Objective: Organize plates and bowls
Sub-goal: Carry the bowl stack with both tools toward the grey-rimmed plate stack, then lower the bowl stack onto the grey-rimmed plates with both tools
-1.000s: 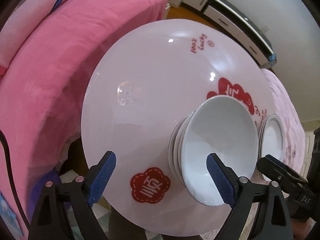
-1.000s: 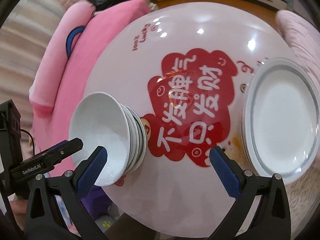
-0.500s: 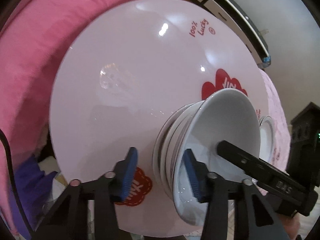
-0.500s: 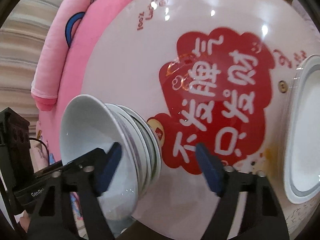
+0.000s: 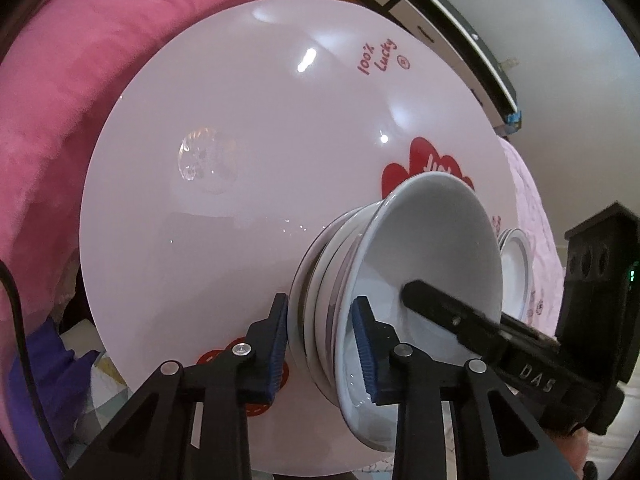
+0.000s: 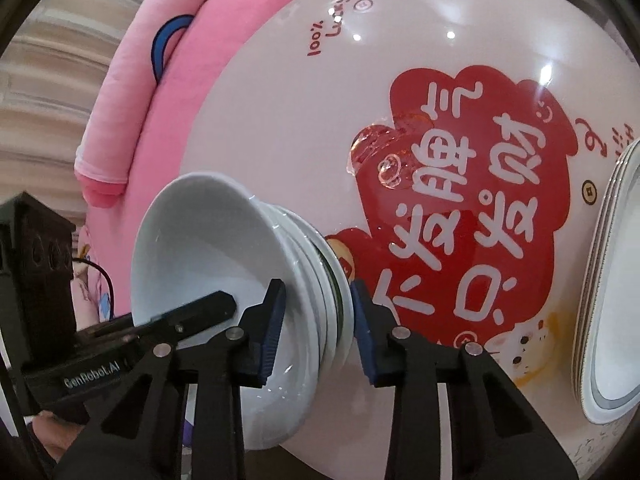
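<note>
On round white table (image 5: 240, 240): bowl stack (image 5: 420, 280) (image 6: 224, 272) near edge. Left gripper (image 5: 322, 344), right gripper (image 6: 316, 330) straddle opposite rims, jaws closing, pads almost on stack, contact unclear. Plate stack (image 6: 616, 320) well apart. Pink sofa (image 5: 100, 40) behind.

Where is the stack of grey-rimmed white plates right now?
The stack of grey-rimmed white plates sits at the right edge of the round white table in the right wrist view, beside the red printed lettering.

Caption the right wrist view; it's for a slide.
Both grippers closing on the bowl stack.
</note>
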`<state>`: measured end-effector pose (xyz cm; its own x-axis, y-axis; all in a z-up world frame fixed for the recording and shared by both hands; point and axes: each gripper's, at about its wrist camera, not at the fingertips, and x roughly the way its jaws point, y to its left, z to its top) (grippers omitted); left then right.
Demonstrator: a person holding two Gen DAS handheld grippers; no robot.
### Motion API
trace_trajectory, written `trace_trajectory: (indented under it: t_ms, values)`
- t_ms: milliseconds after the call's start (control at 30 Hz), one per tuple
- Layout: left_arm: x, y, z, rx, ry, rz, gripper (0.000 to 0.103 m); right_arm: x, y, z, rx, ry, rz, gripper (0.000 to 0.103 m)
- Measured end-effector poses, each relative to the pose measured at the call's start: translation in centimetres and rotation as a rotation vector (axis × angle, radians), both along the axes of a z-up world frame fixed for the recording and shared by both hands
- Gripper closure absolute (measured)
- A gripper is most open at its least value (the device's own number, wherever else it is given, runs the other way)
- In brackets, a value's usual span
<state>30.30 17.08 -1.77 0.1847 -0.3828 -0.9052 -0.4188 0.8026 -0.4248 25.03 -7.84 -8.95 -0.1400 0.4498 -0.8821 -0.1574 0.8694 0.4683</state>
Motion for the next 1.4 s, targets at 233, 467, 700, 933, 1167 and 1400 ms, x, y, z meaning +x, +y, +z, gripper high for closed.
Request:
trace_trajectory:
  t_ms: [233,467,700,933,1167,1400]
  values:
    - [0.3,-0.9,0.6,0.03,-0.022,-0.033,0.078,-0.9,-1.0,0.4,0.011,-0.021,-0.017,0.07]
    - [0.0,-1.5,1.4,0.034,-0.047,-0.045,0.077,-1.1,-2.0,1.6,0.009,-0.06,-0.025,0.071]
    - [0.5,-2.5,3.4,0.042,-0.09,-0.07,0.077,-1.0,-3.2,3.8,0.01,-0.111,-0.058,0.071]
    - [2.0,-5.6,6.3,0.051,-0.135,-0.143,0.077,-1.1,-7.9,6.8,0.01,-0.154,-0.14,0.073]
    - [4.7,-11.8,8.3,0.04,-0.165,-0.242,0.078,-0.9,-14.0,10.1,-0.026,-0.187,-0.256,0.073]
    - [7.8,-18.7,8.6,0.008,-0.177,-0.332,0.078,-1.3,-21.0,11.9,-0.075,-0.201,-0.351,0.073]
